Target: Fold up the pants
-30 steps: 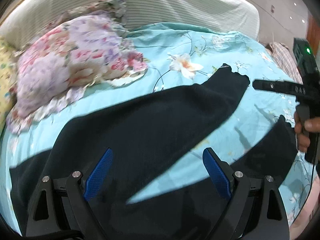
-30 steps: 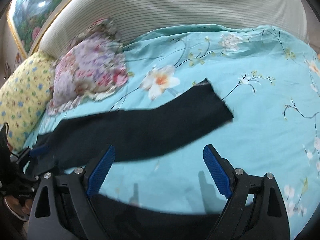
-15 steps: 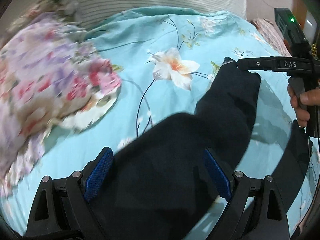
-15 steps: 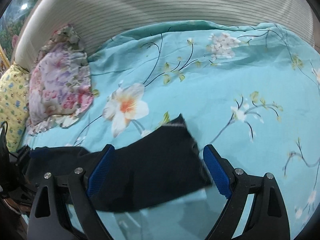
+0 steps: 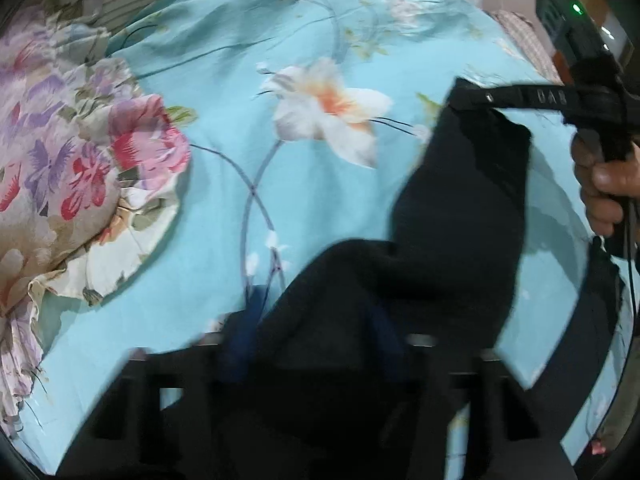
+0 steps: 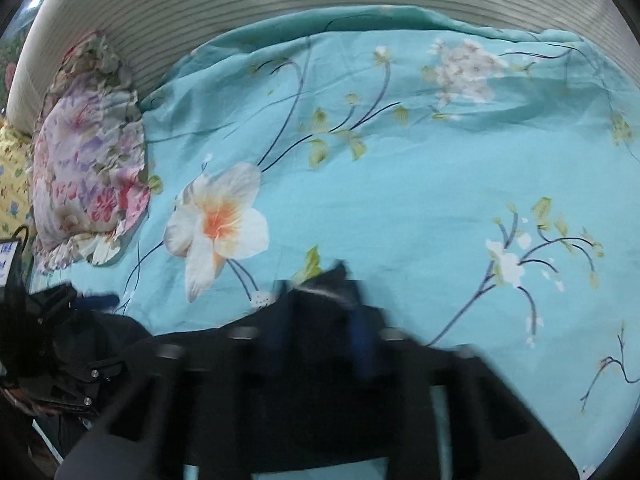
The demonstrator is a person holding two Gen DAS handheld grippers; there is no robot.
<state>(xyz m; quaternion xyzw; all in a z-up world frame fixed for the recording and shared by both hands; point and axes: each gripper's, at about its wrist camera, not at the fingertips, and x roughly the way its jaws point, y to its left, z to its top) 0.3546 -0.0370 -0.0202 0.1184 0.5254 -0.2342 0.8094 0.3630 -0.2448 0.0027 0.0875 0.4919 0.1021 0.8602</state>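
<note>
The black pants (image 5: 460, 216) lie on a turquoise floral bedspread (image 5: 312, 48). In the left wrist view my left gripper (image 5: 316, 340) is blurred, its blue pads closing around a bunched fold of the pants. The right gripper (image 5: 476, 98) shows at the right, held by a hand, pinching the hem of one pant leg. In the right wrist view the right gripper (image 6: 320, 320) is blurred, its pads close together around the leg hem (image 6: 332, 280). The left gripper (image 6: 100, 300) shows at the left edge on dark cloth.
A pink and purple floral pillow (image 5: 68, 160) lies at the left of the bed. A striped grey headboard (image 6: 320, 4) runs along the back. A yellow dotted pillow (image 6: 12, 184) sits at the far left. A second pant leg (image 5: 580, 340) lies at the right.
Both grippers have gone from wide open to nearly closed on the pants. The left moved forward onto the bunched cloth; the right reached the leg hem and closed on it.
</note>
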